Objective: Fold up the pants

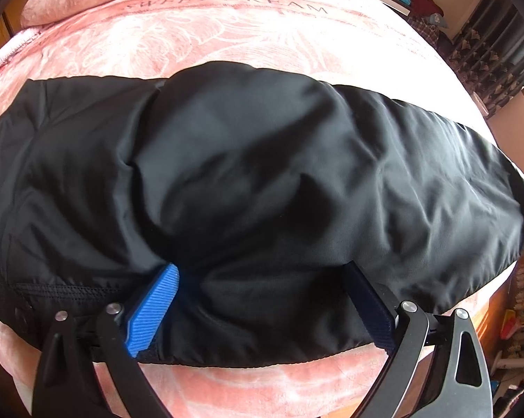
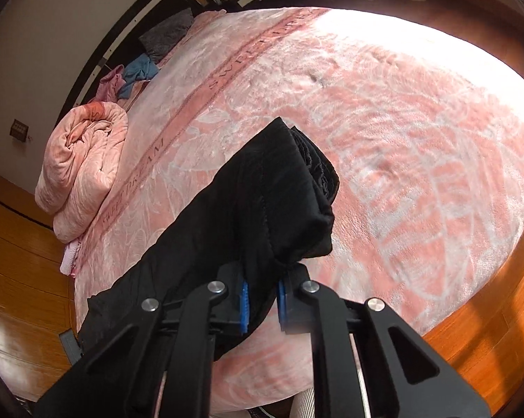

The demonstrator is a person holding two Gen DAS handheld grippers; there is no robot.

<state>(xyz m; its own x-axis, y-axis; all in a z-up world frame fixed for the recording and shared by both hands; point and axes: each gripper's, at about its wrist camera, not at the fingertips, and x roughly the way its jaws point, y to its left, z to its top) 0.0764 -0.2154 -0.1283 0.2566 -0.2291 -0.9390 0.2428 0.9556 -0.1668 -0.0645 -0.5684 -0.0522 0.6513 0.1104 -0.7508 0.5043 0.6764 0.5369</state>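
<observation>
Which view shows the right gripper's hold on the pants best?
Right wrist view: the right gripper pinches a bunched end of the black pants, raised off the bed. The left wrist view shows only pants spread flat, not that gripper.

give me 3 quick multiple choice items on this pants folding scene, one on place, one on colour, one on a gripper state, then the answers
1. Where do the pants lie?
A. on a pink blanket
B. on a wooden floor
C. in a basket

2. What colour are the finger pads of the left gripper?
A. red
B. blue
C. yellow

3. What is the right gripper doing?
A. hanging open above the bed
B. shut on a white cup
C. shut on black pants fabric

Answers:
1 A: the left wrist view shows the black pants spread across the pink blanket.
2 B: a ribbed blue pad shows against the black cloth.
3 C: the right wrist view shows a bunch of the fabric pinched between the pads and raised.
</observation>
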